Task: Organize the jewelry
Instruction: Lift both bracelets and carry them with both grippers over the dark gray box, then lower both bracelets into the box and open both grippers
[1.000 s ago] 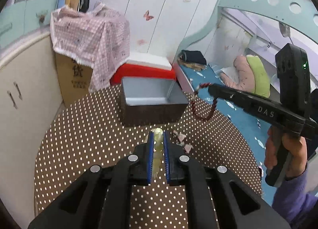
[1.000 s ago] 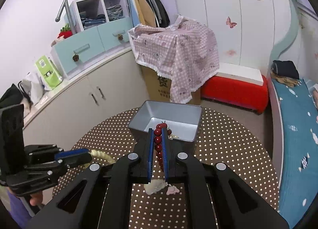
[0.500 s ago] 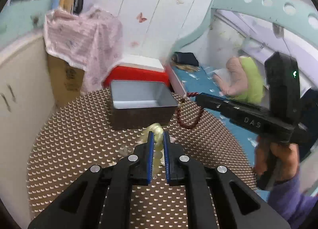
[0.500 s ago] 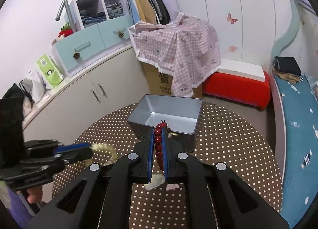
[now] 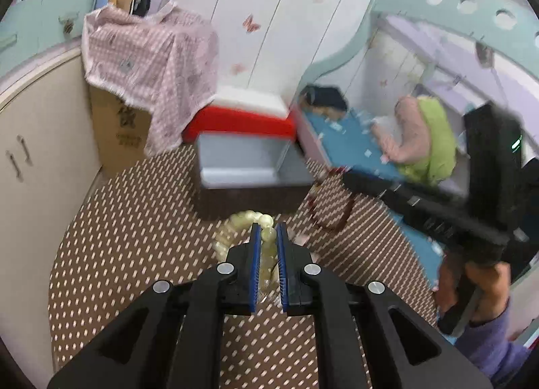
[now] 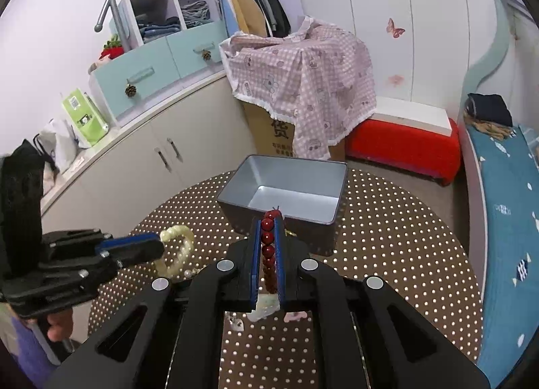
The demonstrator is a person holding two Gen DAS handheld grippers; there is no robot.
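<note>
An open grey metal tin [image 6: 284, 191] [image 5: 246, 166] stands on the round brown dotted table [image 6: 387, 237]. My left gripper [image 5: 268, 232] is shut on a pale cream bead bracelet [image 5: 235, 223], held above the table just short of the tin; the right wrist view shows that gripper [image 6: 158, 247] from the side with the bracelet [image 6: 178, 247] hanging off it. My right gripper [image 6: 268, 222] is shut on a dark red bead bracelet [image 6: 267, 247] near the tin's front wall. From the left wrist view, the red loop [image 5: 331, 203] dangles right of the tin.
Small pale and pink trinkets [image 6: 262, 311] lie on the table under my right gripper. A cardboard box under a pink checked cloth [image 6: 303, 79], a red and white stool [image 6: 404, 143], curved cabinets [image 6: 161, 153] and a blue bed [image 6: 505, 220] ring the table.
My left gripper has drifted slightly with the cream bracelet, which now shows as a wider loop ahead of the fingers. The right gripper has kept still with the red beads.
</note>
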